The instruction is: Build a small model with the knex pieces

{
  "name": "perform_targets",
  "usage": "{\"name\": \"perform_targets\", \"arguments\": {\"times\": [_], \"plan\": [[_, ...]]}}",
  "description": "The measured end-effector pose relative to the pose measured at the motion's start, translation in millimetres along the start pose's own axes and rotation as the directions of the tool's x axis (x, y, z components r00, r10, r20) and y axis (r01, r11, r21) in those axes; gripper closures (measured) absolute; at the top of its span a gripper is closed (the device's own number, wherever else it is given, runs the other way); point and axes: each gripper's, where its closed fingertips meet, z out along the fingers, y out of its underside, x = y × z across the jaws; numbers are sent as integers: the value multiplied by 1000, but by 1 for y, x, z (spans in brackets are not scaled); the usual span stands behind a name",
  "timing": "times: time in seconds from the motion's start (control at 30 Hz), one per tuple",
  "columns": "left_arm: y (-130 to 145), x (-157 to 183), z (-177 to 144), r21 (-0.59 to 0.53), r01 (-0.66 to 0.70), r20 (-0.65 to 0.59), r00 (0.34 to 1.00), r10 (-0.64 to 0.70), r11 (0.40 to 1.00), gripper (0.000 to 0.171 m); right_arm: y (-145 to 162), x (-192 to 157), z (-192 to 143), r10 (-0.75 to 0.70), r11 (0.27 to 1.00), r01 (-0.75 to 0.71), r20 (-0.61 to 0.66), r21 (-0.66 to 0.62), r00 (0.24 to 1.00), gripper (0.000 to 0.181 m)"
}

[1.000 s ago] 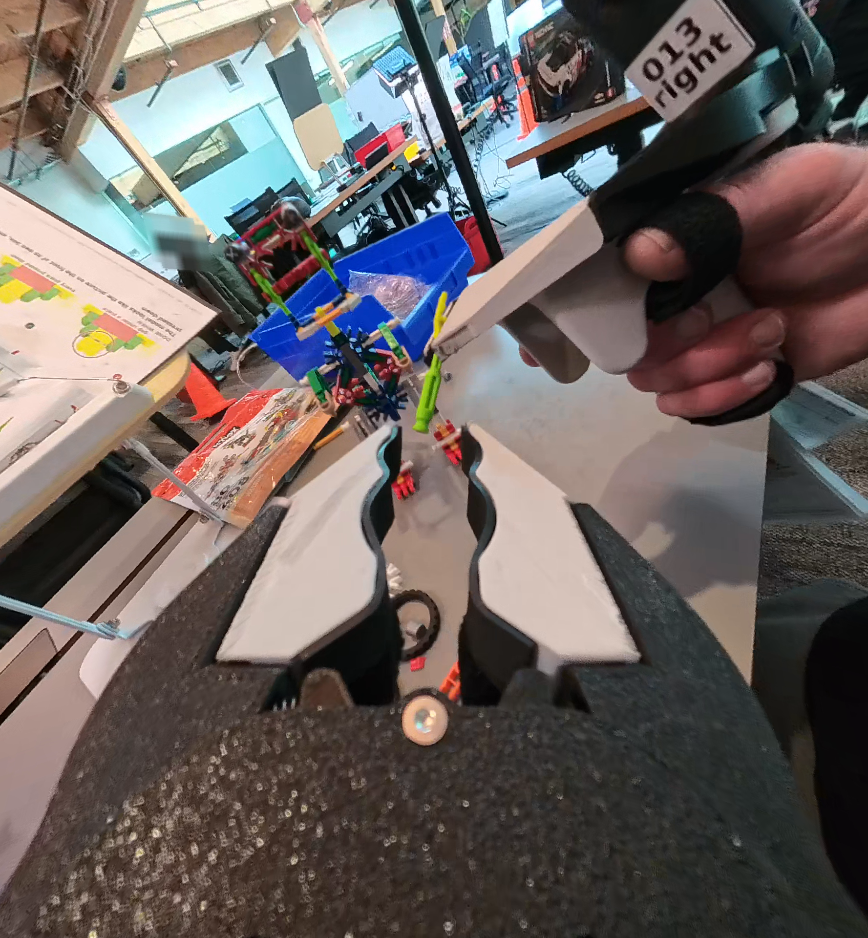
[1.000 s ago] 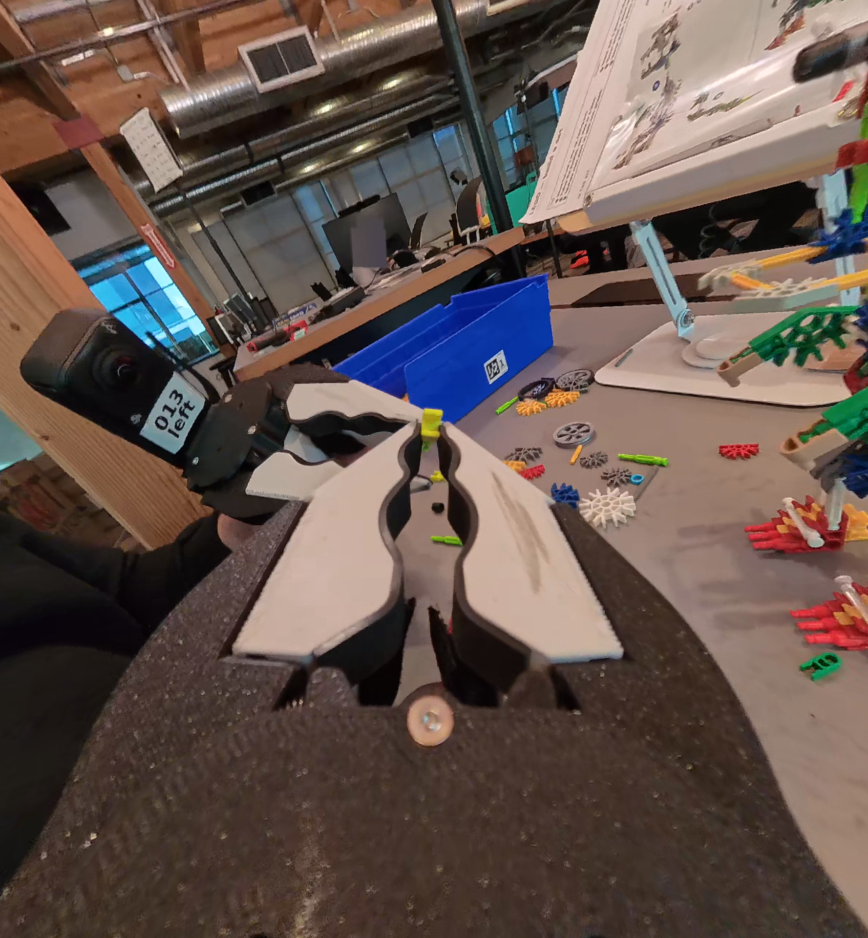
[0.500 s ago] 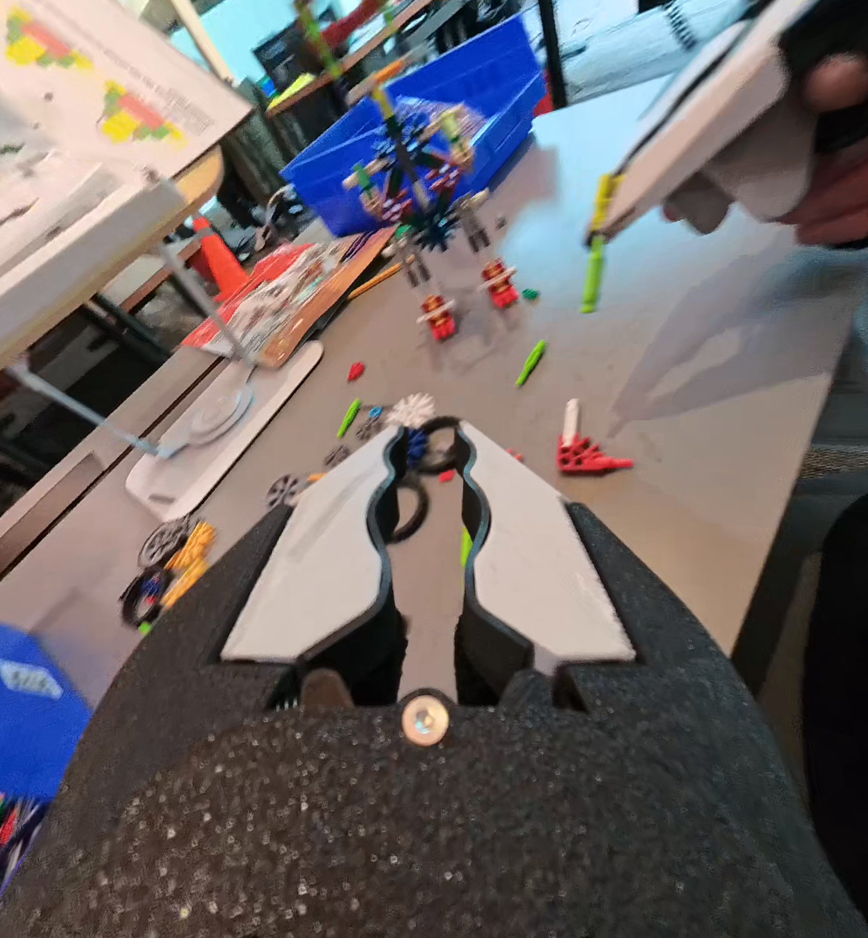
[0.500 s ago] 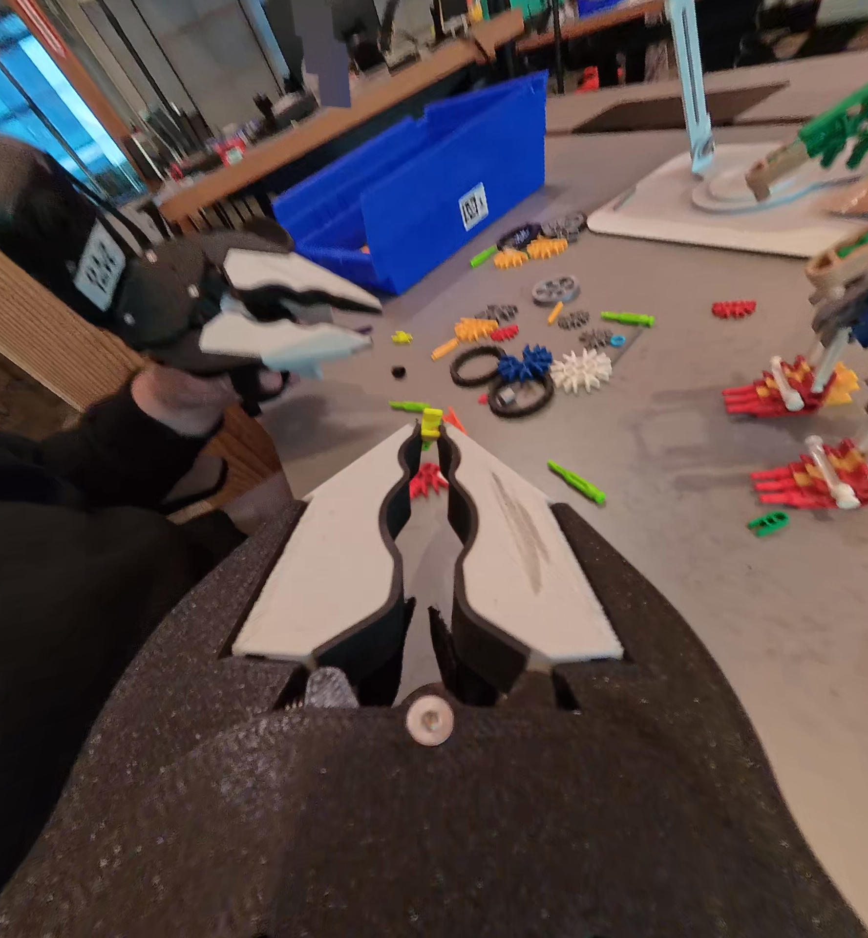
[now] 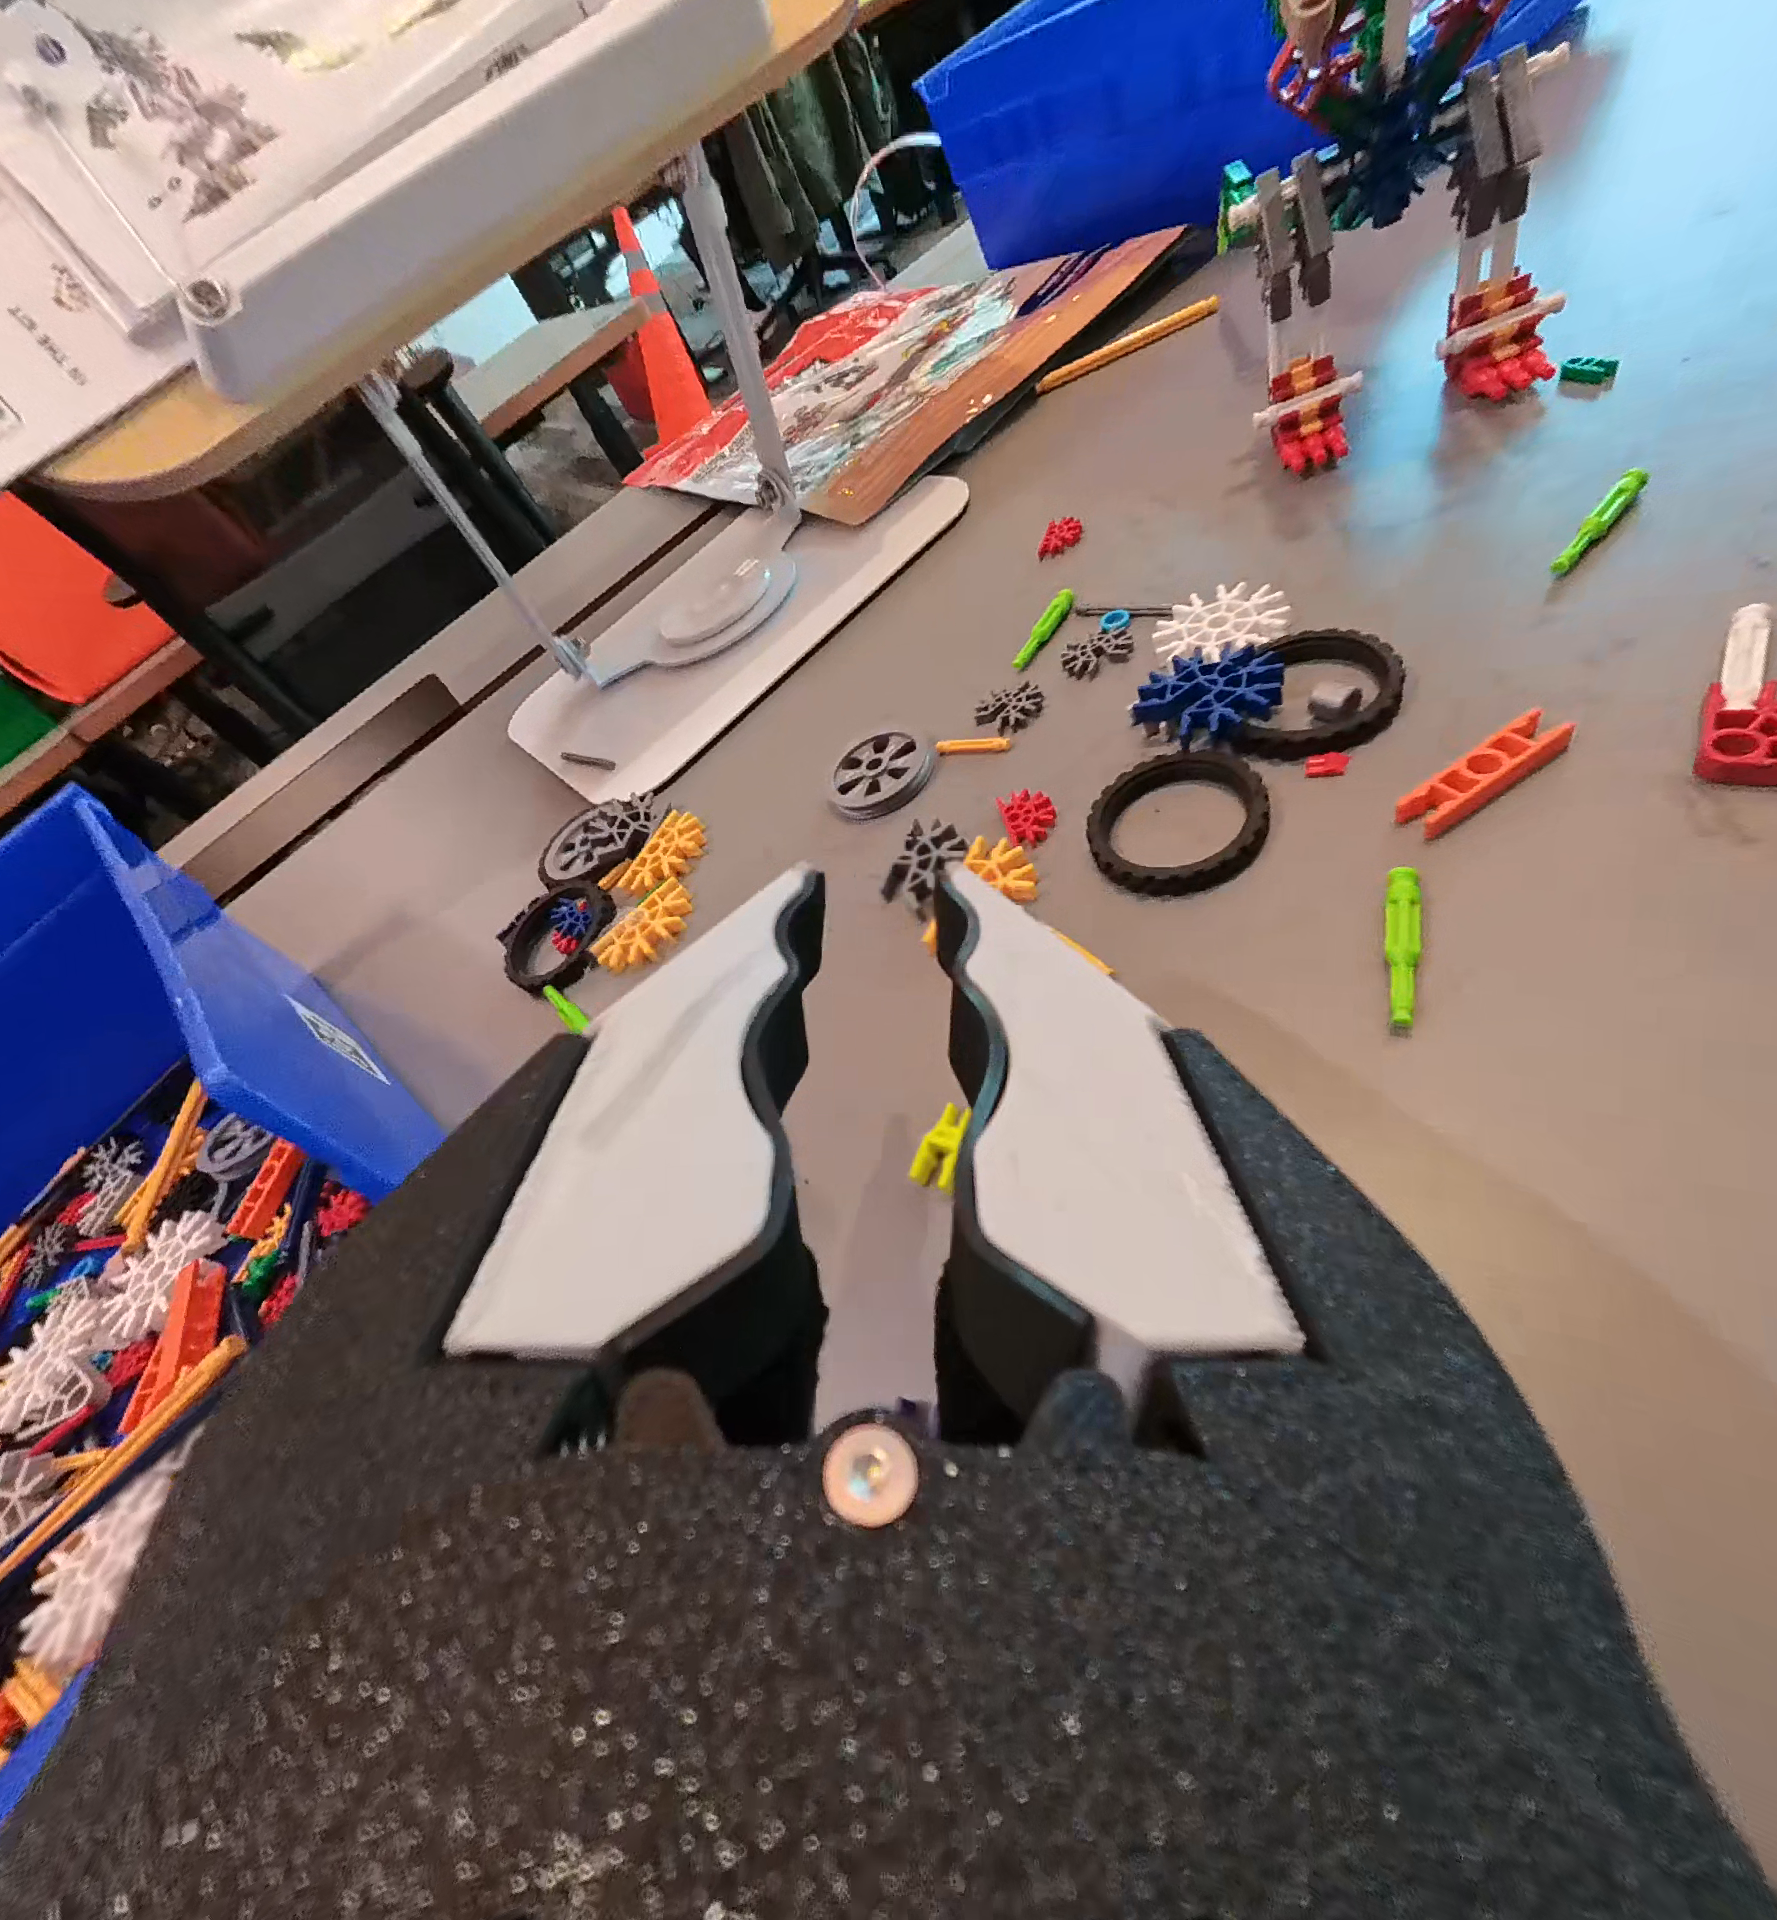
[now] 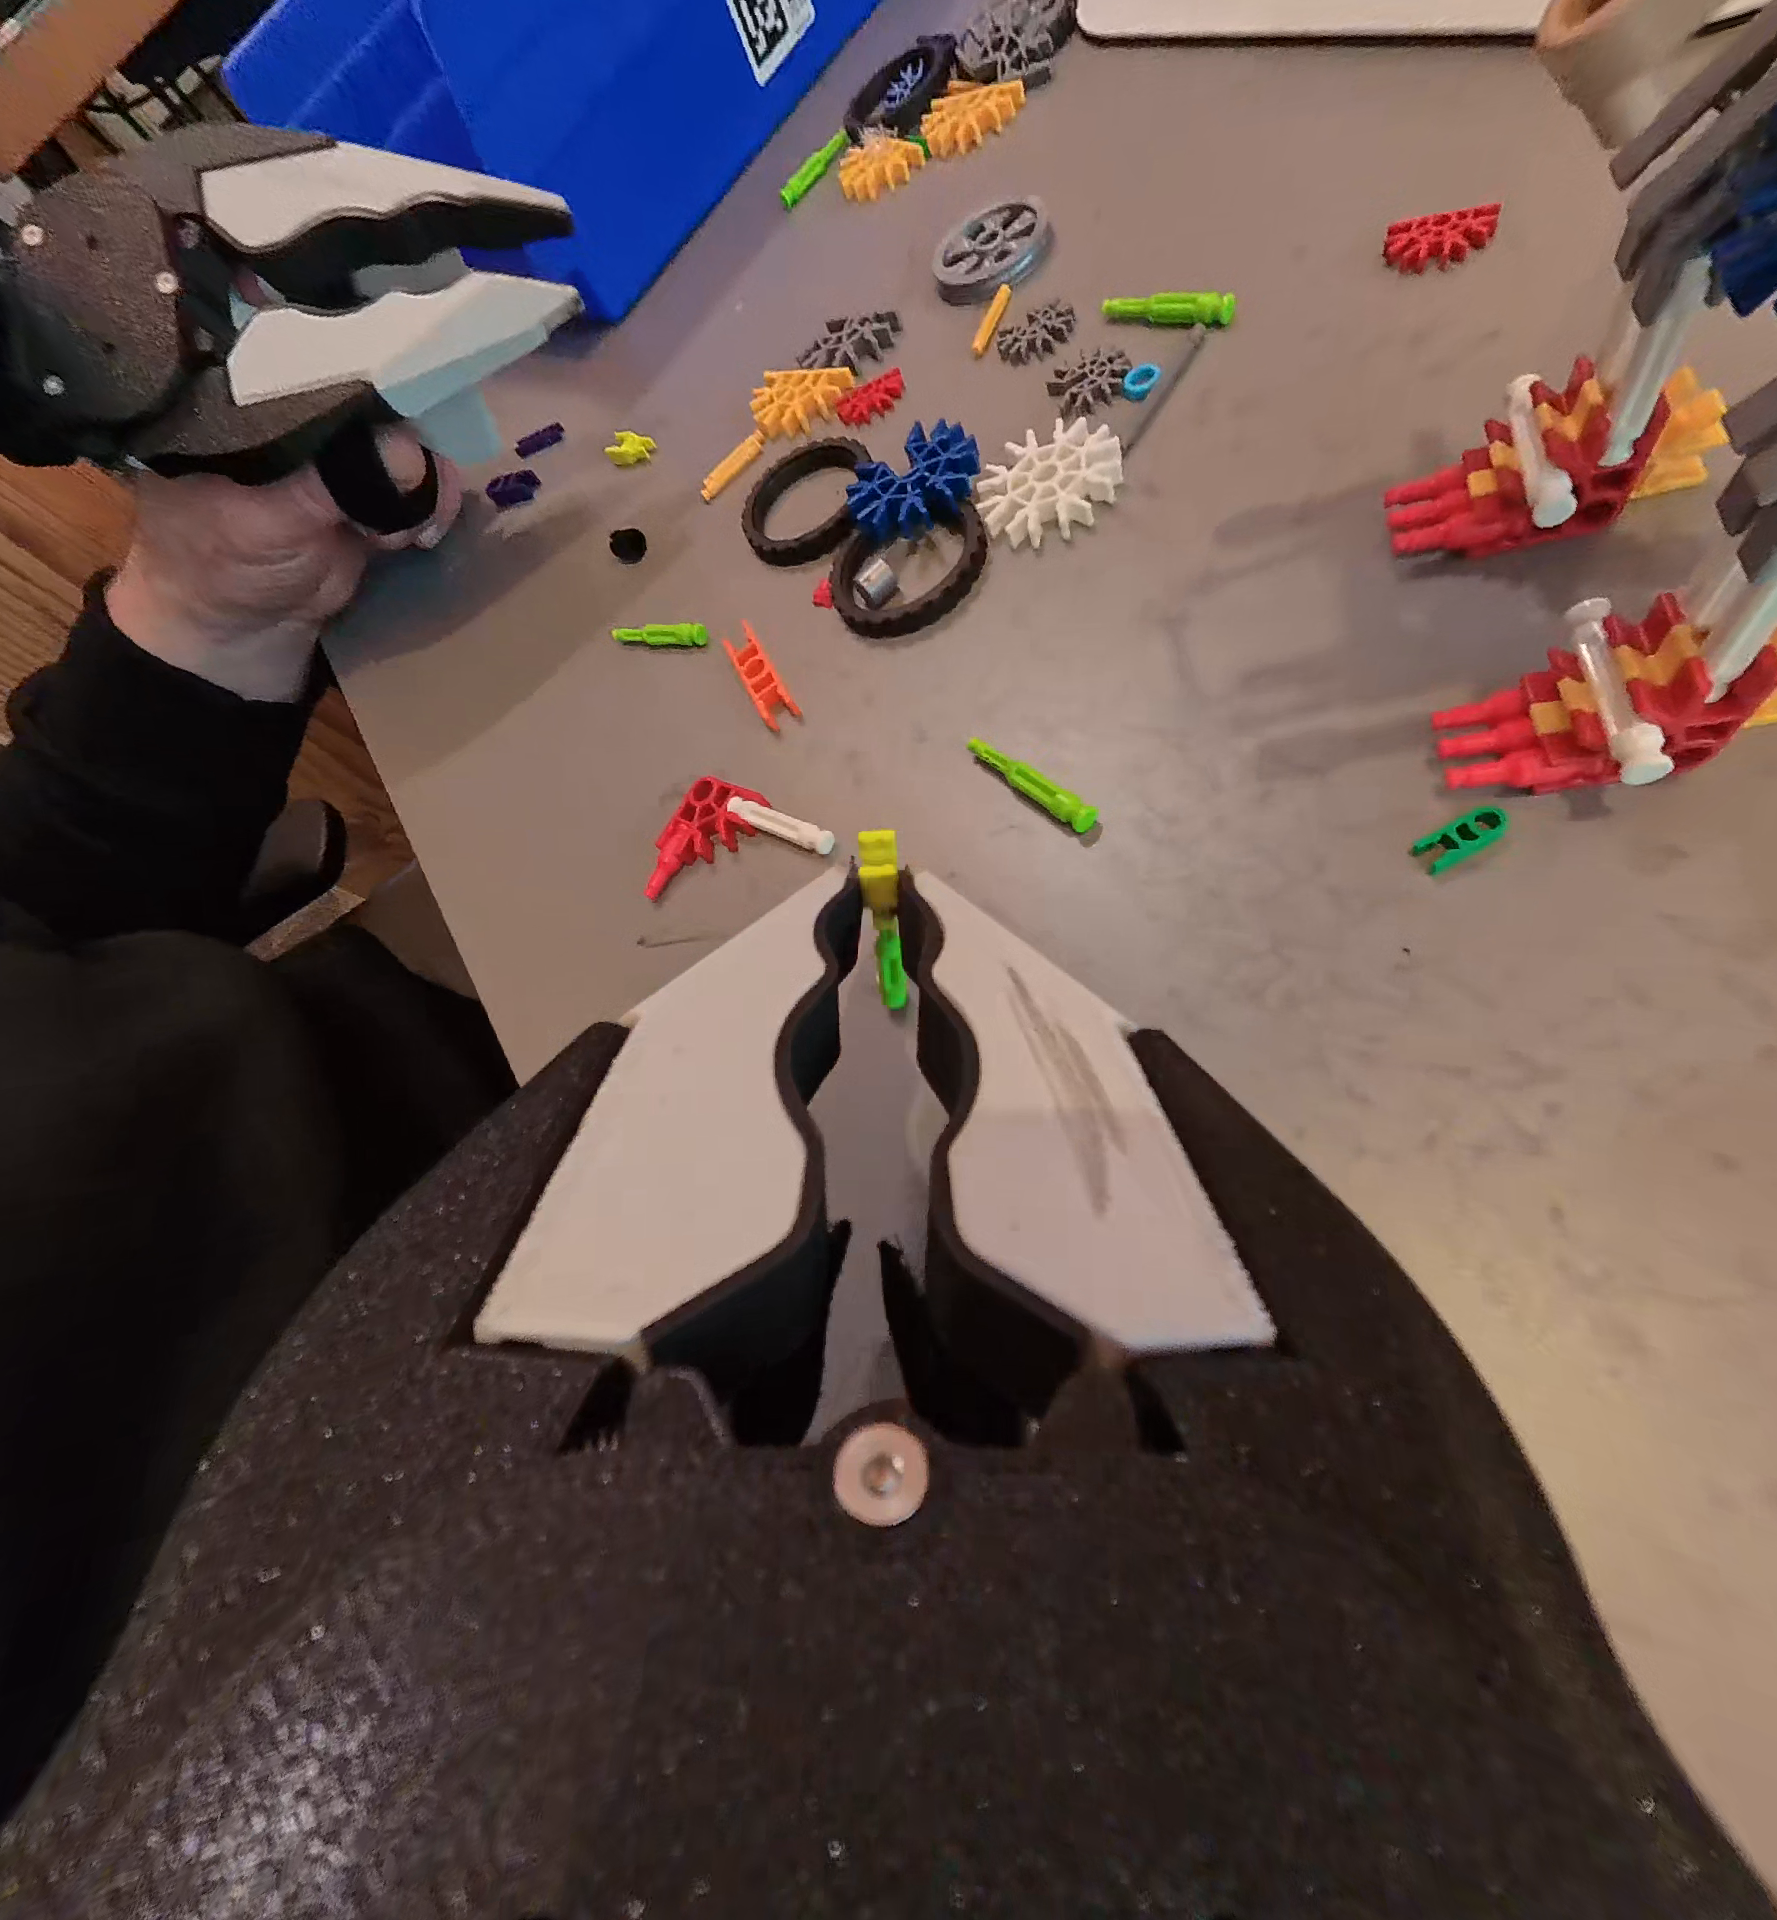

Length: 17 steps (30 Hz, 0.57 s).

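My left gripper (image 5: pixel 879 888) is open and empty. It hovers over a grey table (image 5: pixel 1538 1299) above loose plastic building pieces: a dark grey and an orange snowflake connector (image 5: pixel 967 857) just past its tips and a small yellow connector (image 5: pixel 938 1143) below it. My right gripper (image 6: pixel 879 883) is shut on a yellow connector (image 6: pixel 876 854) joined to a light green rod (image 6: pixel 891 971), held above the table. The left gripper also shows in the right wrist view (image 6: pixel 567 260), held by a hand at the table's left edge.
Two black tyres (image 5: pixel 1180 821), blue (image 5: pixel 1211 691) and white (image 5: pixel 1222 620) snowflake connectors and green rods lie scattered. A blue bin (image 5: pixel 84 1039) full of pieces stands left. A built model on red-and-yellow feet (image 6: pixel 1549 468) stands right. A book stand base (image 5: pixel 728 623) lies behind. Some 25 centimetres of space lies between my two pairs of fingers.
My left gripper has swung down and left, over the loose pieces beside the blue bin. My right gripper has tilted down toward the table, still shut on the yellow and green piece.
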Motion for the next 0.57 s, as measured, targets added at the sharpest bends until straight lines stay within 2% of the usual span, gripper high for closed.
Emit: {"name": "perform_targets", "arguments": {"times": [0.3,0.57], "plan": [[-5,-10,-2,49,16,37,999,-17,999,152,6,8,5,24,999,-26,-33,-48,999,170],[-6,-12,-2,57,27,43,999,-29,998,152,2,17,3,80,996,-81,-37,-25,996,159]]}}
